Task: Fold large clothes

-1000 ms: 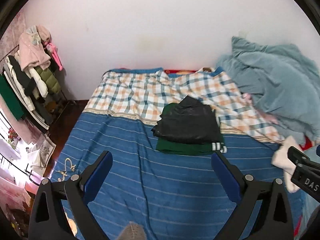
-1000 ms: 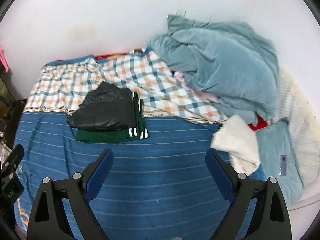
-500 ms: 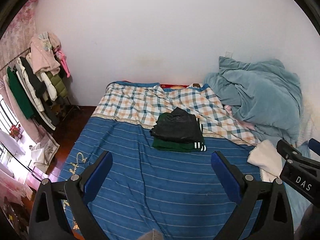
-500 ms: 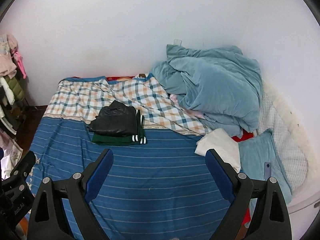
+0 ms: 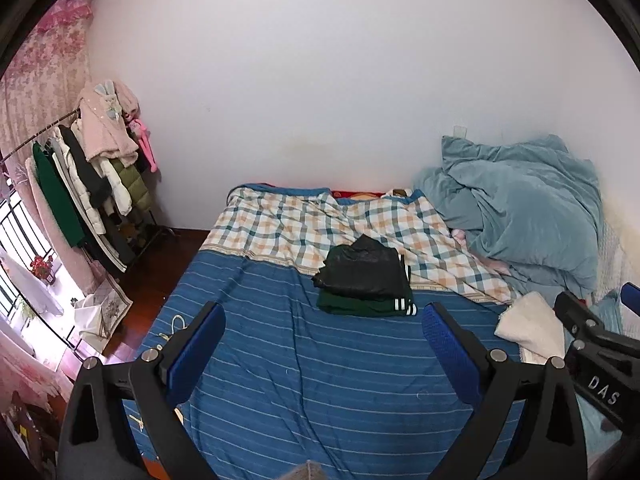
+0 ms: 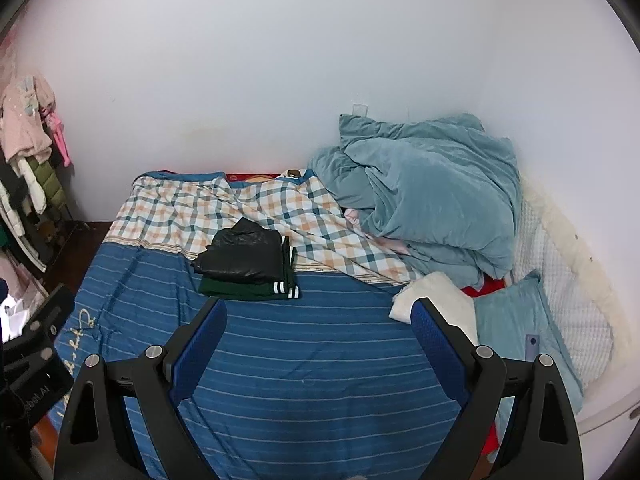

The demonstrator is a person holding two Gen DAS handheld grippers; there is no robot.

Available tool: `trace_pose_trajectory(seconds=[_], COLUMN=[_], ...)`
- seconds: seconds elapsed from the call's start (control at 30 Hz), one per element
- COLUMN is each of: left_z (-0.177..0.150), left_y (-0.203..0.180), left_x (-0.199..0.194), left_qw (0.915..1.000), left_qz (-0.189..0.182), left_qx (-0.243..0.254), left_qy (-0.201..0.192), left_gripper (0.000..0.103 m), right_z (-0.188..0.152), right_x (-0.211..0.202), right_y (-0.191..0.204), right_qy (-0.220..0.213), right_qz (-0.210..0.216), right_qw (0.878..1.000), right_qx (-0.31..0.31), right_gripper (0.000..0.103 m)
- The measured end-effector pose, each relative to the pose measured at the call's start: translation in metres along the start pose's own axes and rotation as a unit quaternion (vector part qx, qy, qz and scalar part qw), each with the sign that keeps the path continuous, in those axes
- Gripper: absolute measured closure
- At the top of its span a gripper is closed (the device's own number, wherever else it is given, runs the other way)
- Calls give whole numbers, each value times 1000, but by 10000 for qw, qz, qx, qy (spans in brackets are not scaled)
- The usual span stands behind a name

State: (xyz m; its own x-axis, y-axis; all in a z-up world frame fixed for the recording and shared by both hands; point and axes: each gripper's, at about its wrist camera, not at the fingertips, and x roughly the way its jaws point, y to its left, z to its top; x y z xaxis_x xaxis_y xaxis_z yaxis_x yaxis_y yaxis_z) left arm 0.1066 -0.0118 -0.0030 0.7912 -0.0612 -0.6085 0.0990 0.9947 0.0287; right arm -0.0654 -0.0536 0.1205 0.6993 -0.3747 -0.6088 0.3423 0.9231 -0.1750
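A folded black jacket (image 5: 362, 270) lies on a folded dark green garment with white stripes (image 5: 362, 307) in the middle of the bed; the jacket (image 6: 242, 256) and the green garment (image 6: 248, 289) also show in the right wrist view. My left gripper (image 5: 322, 344) is open and empty, held back above the blue striped sheet (image 5: 312, 380). My right gripper (image 6: 318, 340) is open and empty, also back from the stack. A white fleecy garment (image 6: 434, 298) lies at the bed's right side.
A heaped teal duvet (image 6: 432, 196) fills the far right of the bed beside a teal pillow (image 6: 516, 320). A checked sheet (image 5: 320, 224) covers the bed's far end. A clothes rack (image 5: 88, 188) stands at the left by the window.
Both grippers have pulled back and up from the bed, so the folded stack looks smaller and farther. Both stay open and empty.
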Motion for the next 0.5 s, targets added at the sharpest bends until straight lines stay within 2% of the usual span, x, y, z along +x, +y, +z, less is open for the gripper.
trace_pose_trajectory(seconds=[0.5], left_z=[-5], left_y=[6], left_x=[-13], left_qw=[9999], left_qz=[-41], left_qx=[-39], left_qy=[-113], left_gripper=[0], right_z=[-3], right_x=[-13], right_y=[-5], right_qy=[-134], right_qz=[38], right_qw=[9999], right_qx=[11], right_gripper=[5])
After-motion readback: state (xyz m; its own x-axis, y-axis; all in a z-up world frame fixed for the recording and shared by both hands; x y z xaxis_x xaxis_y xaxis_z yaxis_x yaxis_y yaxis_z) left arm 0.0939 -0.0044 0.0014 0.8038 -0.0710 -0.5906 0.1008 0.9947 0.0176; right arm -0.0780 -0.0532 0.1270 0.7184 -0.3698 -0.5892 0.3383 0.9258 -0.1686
